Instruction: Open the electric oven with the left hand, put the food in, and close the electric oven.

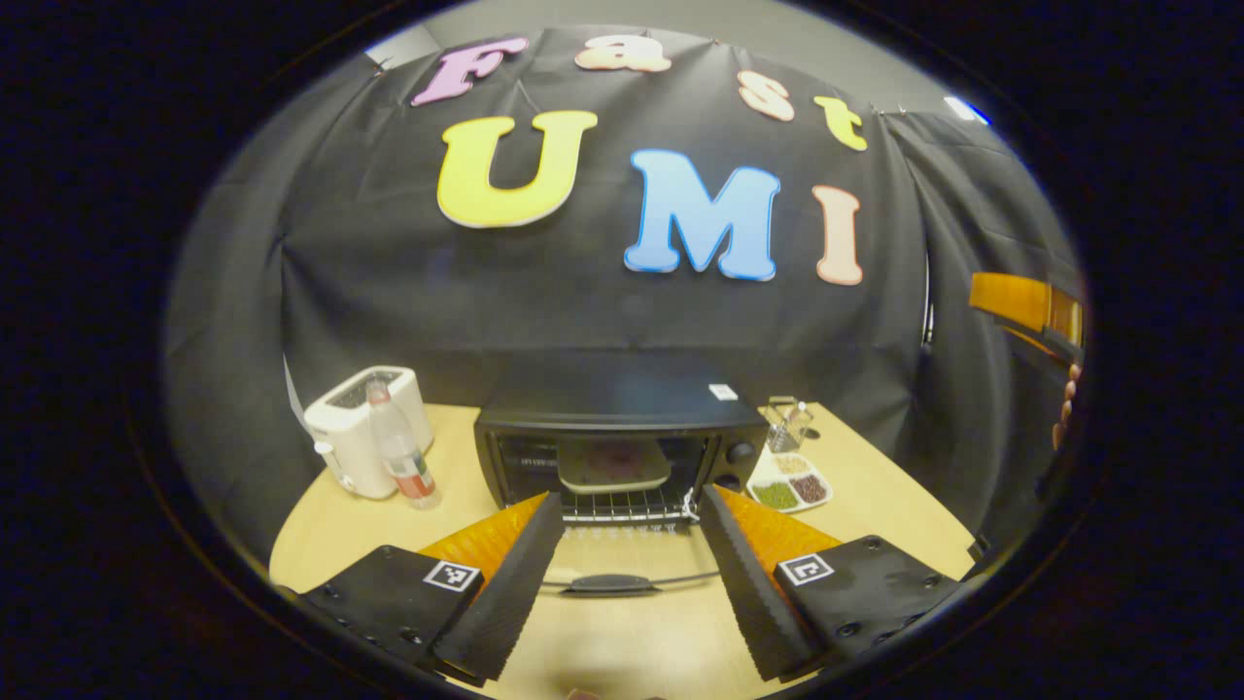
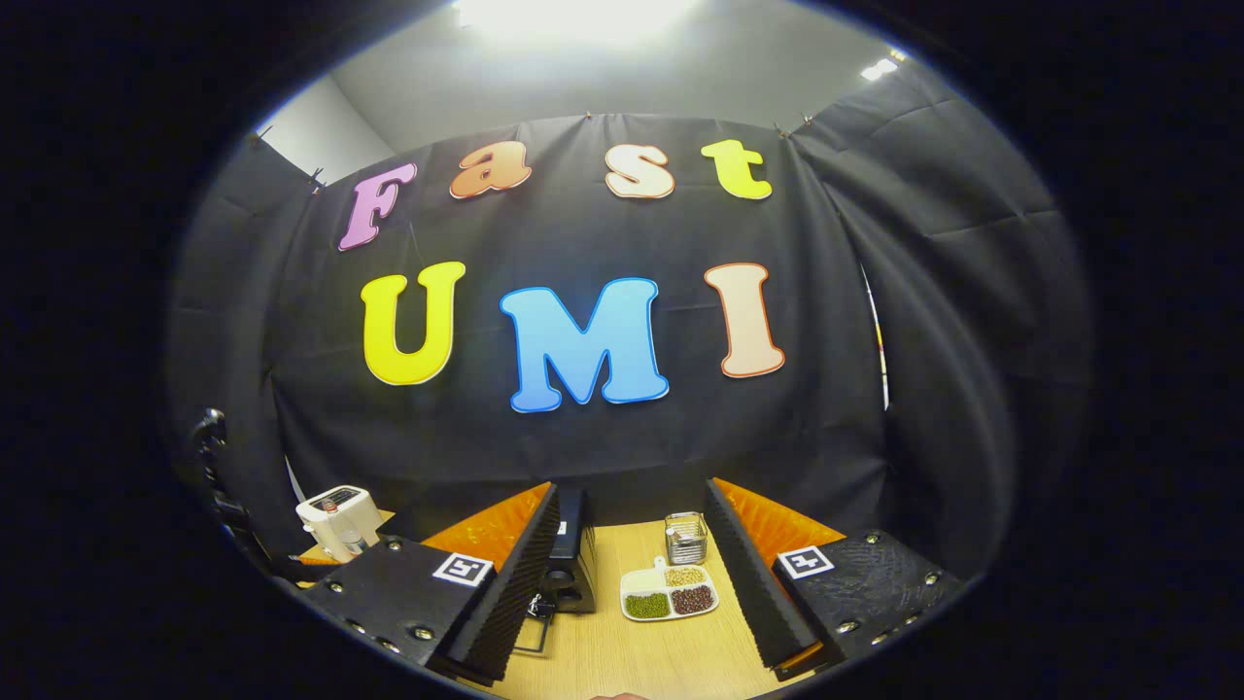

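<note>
Wooden worktop (image 1: 875,486) is seen under both grippers. Straight ahead of the left gripper (image 1: 630,574), held released, the oven (image 1: 622,428) stands with its door (image 1: 612,581) dropped open and food (image 1: 614,465) on the rack. The right gripper (image 2: 630,583) is released too, a sectioned dish (image 2: 669,593) between its fingers.
</note>
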The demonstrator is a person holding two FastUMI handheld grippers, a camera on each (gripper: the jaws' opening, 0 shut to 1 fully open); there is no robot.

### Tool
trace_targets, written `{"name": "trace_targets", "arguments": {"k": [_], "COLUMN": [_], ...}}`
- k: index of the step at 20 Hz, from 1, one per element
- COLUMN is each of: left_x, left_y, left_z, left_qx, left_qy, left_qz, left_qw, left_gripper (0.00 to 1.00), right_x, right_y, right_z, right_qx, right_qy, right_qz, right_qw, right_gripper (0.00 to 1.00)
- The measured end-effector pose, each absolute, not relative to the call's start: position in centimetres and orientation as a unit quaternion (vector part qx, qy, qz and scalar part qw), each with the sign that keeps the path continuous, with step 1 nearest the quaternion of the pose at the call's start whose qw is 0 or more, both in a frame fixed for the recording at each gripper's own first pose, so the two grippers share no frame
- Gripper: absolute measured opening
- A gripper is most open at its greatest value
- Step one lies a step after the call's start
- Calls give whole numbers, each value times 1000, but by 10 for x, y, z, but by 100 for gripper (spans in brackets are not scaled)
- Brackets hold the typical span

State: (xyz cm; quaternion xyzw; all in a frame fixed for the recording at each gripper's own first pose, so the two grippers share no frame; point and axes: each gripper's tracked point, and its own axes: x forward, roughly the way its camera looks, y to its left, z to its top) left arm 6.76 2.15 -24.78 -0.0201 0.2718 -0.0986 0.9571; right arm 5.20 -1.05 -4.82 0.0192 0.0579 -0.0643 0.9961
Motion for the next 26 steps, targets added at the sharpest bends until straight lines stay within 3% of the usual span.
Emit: {"name": "trace_targets", "arguments": {"k": [1,9,10,13,14,15,17,18,26], "left_x": [60,44,42,40,41,42,46,48,59], "left_y": [22,17,20,24,23,24,24,26,34], "left_z": [-263,-383,-394,-424,-430,-437,-449,-453,-481], "left_qx": [-19,14,17,17,15,14,13,14,35], "left_qy": [292,449,467,512,521,531,544,549,586], "left_qz": [-99,-117,-109,-96,-93,-90,-86,-82,-66], "left_qw": [951,886,877,854,848,843,834,832,807], "left_gripper": [100,96,92,98,100,92,100,92,96], "right_x": [52,48,46,38,37,35,33,33,35], "right_y": [-12,-47,-51,-63,-67,-70,-74,-75,-72], "right_z": [-50,-75,-77,-86,-89,-93,-97,-99,-104], "right_qx": [22,21,20,24,24,22,18,16,9], "right_qy": [63,109,111,124,130,135,143,146,155], "right_qz": [-66,-109,-117,-136,-142,-147,-152,-154,-153], "right_qw": [996,988,987,983,981,980,978,977,976], "right_gripper": [91,92,92,92,92,92,92,92,92]}}
